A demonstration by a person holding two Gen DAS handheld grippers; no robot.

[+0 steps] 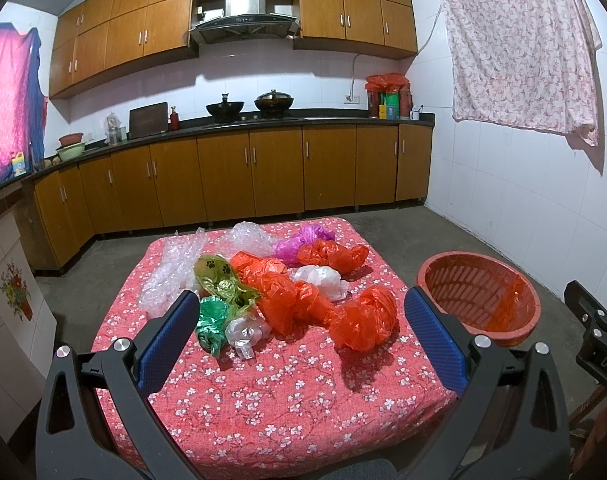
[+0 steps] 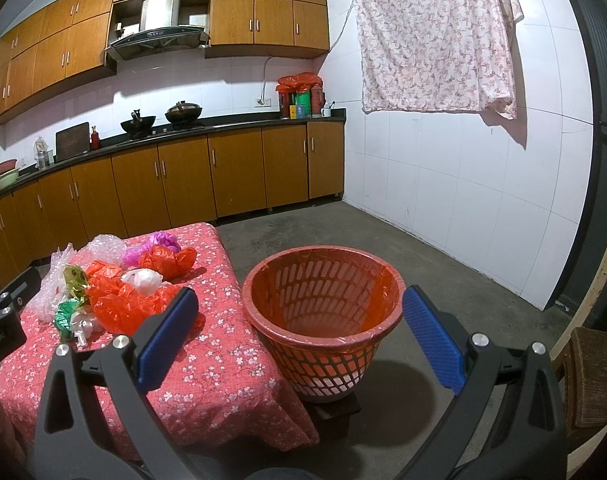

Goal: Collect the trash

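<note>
Crumpled plastic bags [image 1: 303, 292] lie ahead between wide left tongs [image 1: 299, 316]; right tongs [image 2: 299, 312] wide, straddling basket [image 2: 323, 312].

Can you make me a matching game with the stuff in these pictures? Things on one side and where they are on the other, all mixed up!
Things:
1. Red wastebasket
2. Crumpled green bag
3. Two woks
4. Flowery sheet

Places:
A. On the stove at the back counter
B. Hanging on the white tiled wall
C. On the floor beside the table
D. On the pink flowered tablecloth

Right pairs: 1-C, 2-D, 3-A, 4-B
</note>
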